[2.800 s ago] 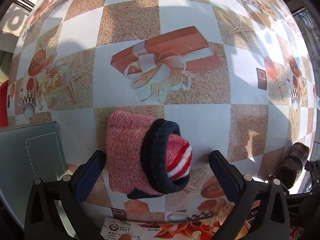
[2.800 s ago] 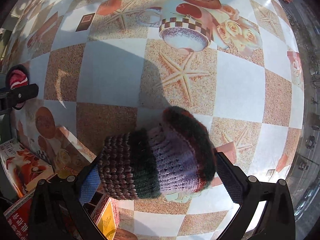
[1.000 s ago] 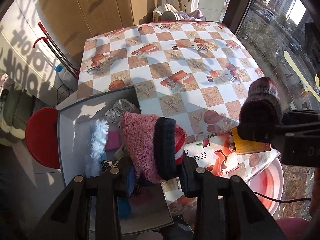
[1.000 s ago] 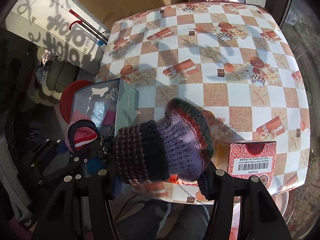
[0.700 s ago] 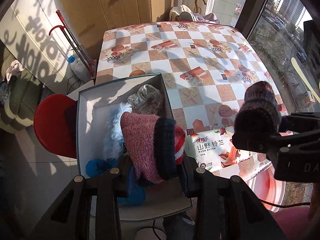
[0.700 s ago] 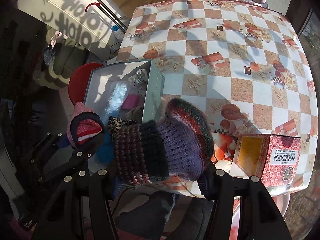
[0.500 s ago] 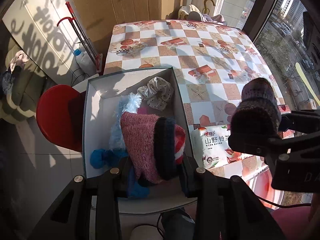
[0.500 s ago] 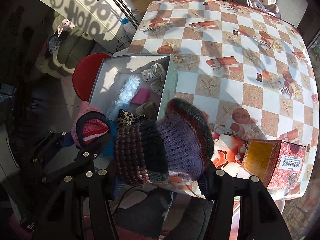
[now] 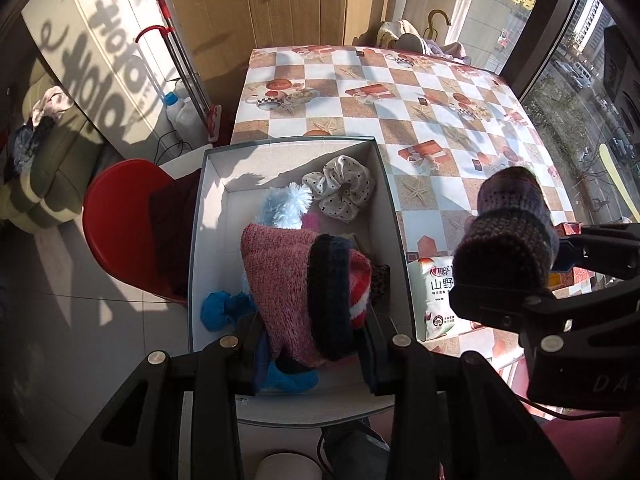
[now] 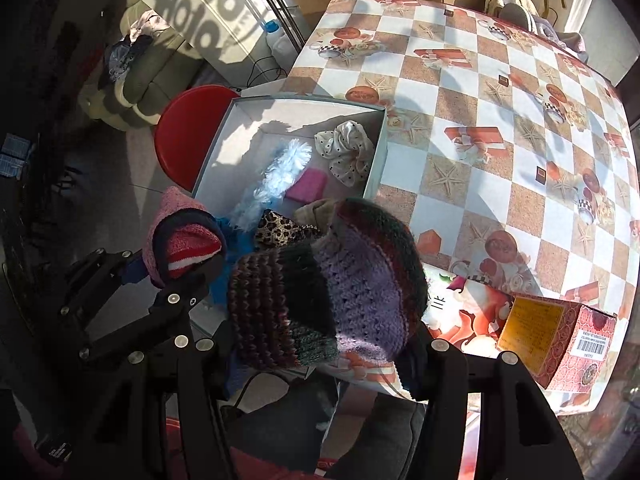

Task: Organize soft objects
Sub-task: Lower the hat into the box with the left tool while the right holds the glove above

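My left gripper [image 9: 310, 354] is shut on a pink knit sock roll [image 9: 280, 280] with a navy cuff and red-white stripes, held above the open grey box [image 9: 196, 240]. It also shows in the right wrist view [image 10: 180, 236]. My right gripper [image 10: 320, 356] is shut on a purple and dark striped knit sock roll [image 10: 332, 284], held above the table's near edge, right of the box; it shows in the left wrist view [image 9: 508, 236] too. The box [image 10: 376, 160] holds a polka-dot scrunchie [image 9: 340, 192], a fluffy blue-white piece [image 9: 286, 204], blue fabric [image 9: 220, 312] and a leopard-print piece [image 10: 280, 228].
The checkered tablecloth table [image 9: 400, 92] lies right of the box. A red patterned carton [image 10: 560, 344] and a printed packet [image 9: 436, 300] sit at its near edge. A red stool [image 9: 120, 216] stands left of the box. A mop [image 9: 184, 80] leans by the wall.
Both grippers closed on their sock rolls on the table, lifted them and moved back and left. The left roll now hangs over the open box; the right roll stays beside it.
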The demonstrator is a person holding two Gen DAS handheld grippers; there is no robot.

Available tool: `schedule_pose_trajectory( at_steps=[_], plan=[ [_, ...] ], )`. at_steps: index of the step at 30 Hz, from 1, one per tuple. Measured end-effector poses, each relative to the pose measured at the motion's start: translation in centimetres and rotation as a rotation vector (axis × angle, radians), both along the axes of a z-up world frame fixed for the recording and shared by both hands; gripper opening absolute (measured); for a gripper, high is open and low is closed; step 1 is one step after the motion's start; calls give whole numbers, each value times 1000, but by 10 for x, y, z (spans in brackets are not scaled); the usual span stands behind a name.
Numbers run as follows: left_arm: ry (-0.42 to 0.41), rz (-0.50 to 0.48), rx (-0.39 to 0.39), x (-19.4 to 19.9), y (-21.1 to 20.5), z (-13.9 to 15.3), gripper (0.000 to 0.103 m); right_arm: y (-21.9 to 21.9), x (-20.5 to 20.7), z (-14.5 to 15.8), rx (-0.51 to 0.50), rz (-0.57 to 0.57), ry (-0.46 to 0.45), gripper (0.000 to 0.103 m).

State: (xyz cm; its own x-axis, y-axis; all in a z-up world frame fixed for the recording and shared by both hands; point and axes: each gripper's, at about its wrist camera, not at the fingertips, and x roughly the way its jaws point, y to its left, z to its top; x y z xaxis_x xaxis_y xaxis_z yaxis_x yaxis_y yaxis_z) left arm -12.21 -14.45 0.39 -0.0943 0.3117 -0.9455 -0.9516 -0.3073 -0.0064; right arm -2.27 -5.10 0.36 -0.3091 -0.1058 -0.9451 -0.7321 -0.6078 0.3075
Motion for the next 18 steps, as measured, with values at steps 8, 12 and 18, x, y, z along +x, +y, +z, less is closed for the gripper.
schedule_pose_trajectory(
  at_steps=[8, 12, 18],
  plan=[
    [-2, 3, 5, -3, 0, 1, 39, -2, -3, 1, 6, 8, -2, 60],
    [-1, 3, 4, -2, 0, 0, 39, -2, -3, 1, 6, 8, -2, 60],
    [-1, 2, 4, -2, 0, 0, 39, -2, -3, 1, 5, 8, -2, 60]
  ],
)
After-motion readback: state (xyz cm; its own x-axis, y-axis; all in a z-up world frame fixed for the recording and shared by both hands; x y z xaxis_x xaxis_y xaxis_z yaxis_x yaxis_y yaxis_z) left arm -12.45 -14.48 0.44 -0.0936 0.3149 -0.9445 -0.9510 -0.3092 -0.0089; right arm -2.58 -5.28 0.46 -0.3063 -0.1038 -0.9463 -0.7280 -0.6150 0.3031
